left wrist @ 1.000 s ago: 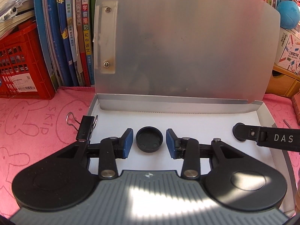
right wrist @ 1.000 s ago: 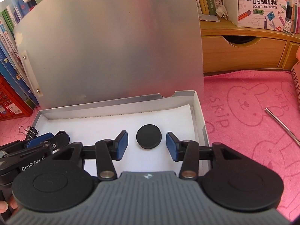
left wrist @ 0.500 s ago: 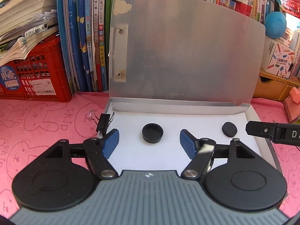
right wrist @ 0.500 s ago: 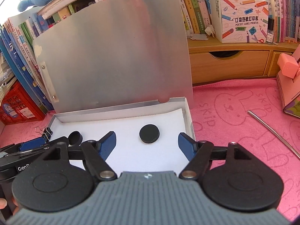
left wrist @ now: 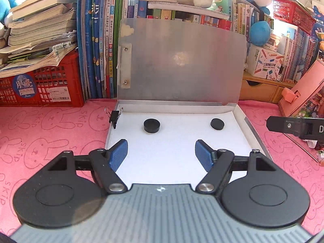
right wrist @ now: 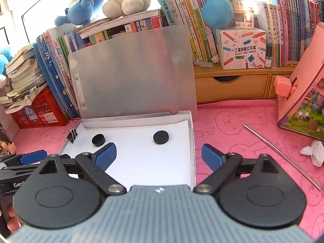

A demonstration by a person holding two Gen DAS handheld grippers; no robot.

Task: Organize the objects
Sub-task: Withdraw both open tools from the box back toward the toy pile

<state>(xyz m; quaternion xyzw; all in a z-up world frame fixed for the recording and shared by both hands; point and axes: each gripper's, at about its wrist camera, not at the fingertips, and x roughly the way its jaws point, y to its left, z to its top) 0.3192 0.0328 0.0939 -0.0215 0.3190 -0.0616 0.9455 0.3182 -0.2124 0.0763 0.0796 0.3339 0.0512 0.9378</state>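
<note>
Your left tool (left wrist: 161,154) and right tool (right wrist: 159,156) both stood wide and empty over the near part of the white-lined tray (left wrist: 250,125) on the pink surface (left wrist: 50,129). Farther in lay two black discs (left wrist: 151,126) (left wrist: 217,124) — small, stiff and probably light, best pinched across their rims — with a binder clip (left wrist: 114,116) on the tray's left wall.

Both wrist views facing file box (left wrist: 251,129)

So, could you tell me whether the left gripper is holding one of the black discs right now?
No, the left gripper is open and empty, and both black discs lie apart on the white paper ahead of it.
</note>
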